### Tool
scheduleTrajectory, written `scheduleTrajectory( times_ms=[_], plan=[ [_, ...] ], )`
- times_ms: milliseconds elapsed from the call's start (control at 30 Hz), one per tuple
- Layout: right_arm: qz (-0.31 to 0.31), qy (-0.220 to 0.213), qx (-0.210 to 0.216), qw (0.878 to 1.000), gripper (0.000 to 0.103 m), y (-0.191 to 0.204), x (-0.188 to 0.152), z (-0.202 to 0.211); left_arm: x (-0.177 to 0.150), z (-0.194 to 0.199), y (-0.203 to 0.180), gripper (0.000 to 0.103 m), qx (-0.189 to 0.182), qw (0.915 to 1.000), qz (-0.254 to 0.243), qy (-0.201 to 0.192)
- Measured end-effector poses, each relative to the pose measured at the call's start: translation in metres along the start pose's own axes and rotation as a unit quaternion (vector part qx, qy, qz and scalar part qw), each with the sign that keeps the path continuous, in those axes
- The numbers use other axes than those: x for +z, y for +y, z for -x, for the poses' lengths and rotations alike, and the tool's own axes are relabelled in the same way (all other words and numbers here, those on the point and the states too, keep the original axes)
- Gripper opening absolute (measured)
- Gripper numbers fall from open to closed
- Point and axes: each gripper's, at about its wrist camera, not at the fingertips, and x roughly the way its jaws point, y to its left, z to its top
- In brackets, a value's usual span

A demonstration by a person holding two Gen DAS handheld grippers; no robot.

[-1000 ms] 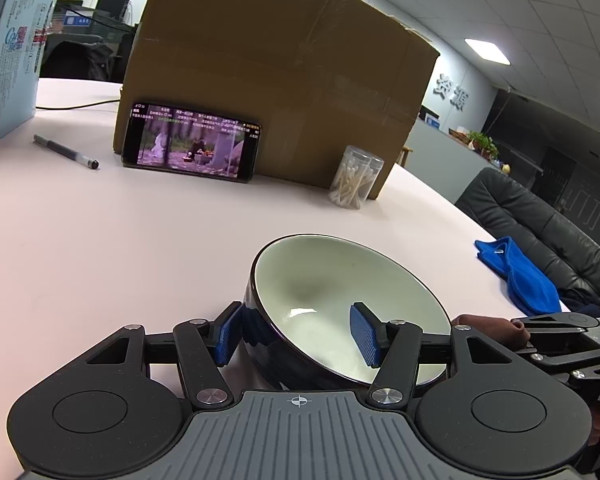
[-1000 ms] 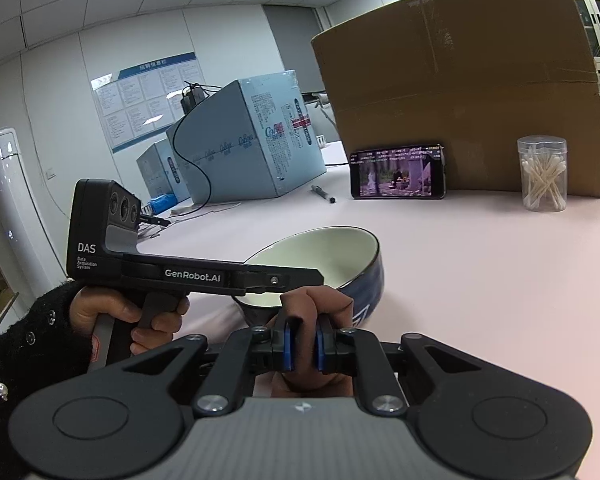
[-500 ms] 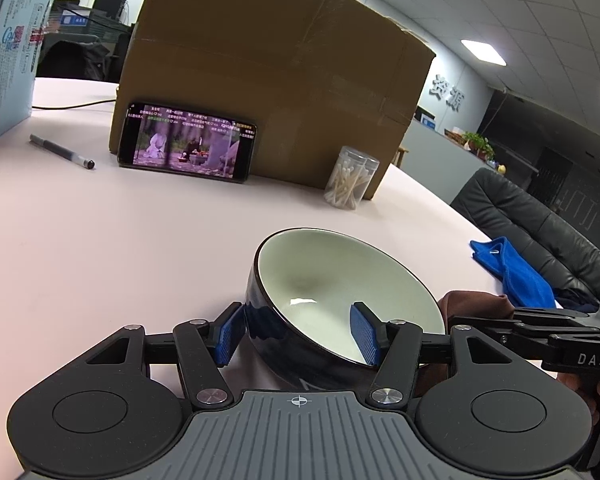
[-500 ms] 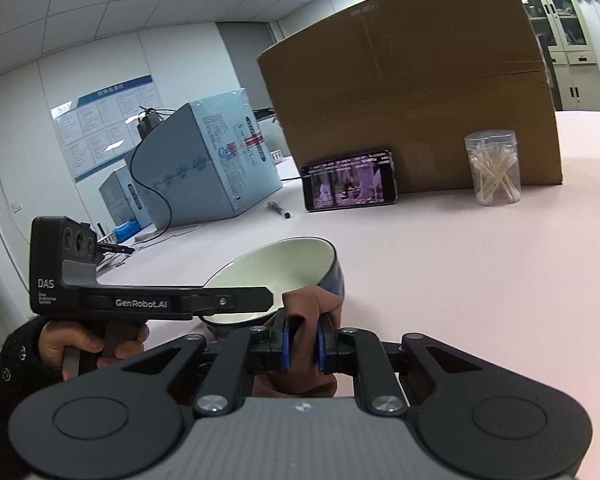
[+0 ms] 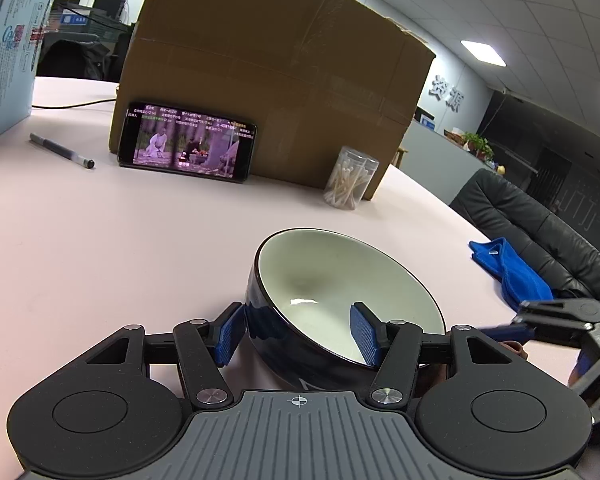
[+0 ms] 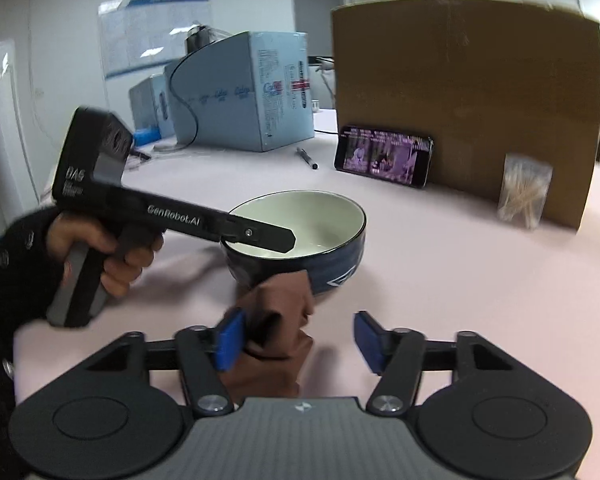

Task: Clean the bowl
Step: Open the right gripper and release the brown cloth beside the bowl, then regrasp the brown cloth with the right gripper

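A pale pink table (image 5: 100, 248) was seen to fill the lower half of both views, with a large cardboard box (image 5: 276, 80) stood on it across the upper centre of the left wrist frame. A light blue carton (image 6: 256, 92) was located at the upper left of the right wrist frame. At the centre of both views, the bowl (image 5: 340, 292), dark blue outside and pale inside, was rested on the table and was gripped at its near rim by the left gripper (image 5: 298, 332), one pad pressed on the outer wall and one on the inner wall. The left gripper's handle was held by a hand (image 6: 108, 256) at the left of the right wrist frame. The right gripper (image 6: 296, 340) was shown at the lower centre of its own frame, its jaws opening; a brown cloth (image 6: 276, 332) was found between them, against the left pad and clear of the right pad, just in front of the bowl. A phone (image 5: 186, 148) with a lit screen was leaned against the box. A blue cloth (image 5: 508, 268) was laid at the right edge. A clear jar of cotton swabs (image 5: 350, 182) was stood beside the box, and a pen (image 5: 62, 151) was laid at the left.
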Motion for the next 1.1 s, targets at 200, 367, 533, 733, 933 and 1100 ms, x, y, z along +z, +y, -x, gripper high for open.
scheduleTrajectory(
  times_ms=[200, 367, 533, 733, 933, 1100],
  plan=[
    [0.089, 0.022, 0.021, 0.996, 0.083, 0.021, 0.004, 0.008, 0.0, 0.0, 0.001, 0.056, 0.0, 1.0, 0.0, 0.0],
    [0.134, 0.063, 0.035, 0.988, 0.083, 0.037, -0.009, 0.004, 0.0, 0.001, 0.001, 0.056, -0.001, 1.0, 0.001, 0.0],
    [0.16, 0.068, -0.017, 0.985, 0.082, 0.034, -0.011, -0.007, 0.0, 0.001, 0.0, 0.056, 0.0, 1.0, 0.0, -0.001],
    [0.177, 0.044, -0.003, 0.983, 0.056, 0.033, -0.01, -0.021, 0.0, 0.001, 0.0, 0.056, 0.0, 1.0, 0.0, 0.0],
    [0.181, 0.025, 0.019, 0.983, 0.029, 0.036, -0.004, -0.031, 0.0, 0.002, 0.0, 0.056, 0.001, 1.0, -0.001, 0.0],
    [0.151, 0.003, 0.024, 0.988, 0.013, 0.031, -0.001, -0.036, 0.0, 0.001, 0.0, 0.057, 0.002, 1.0, 0.0, 0.001]
  ],
)
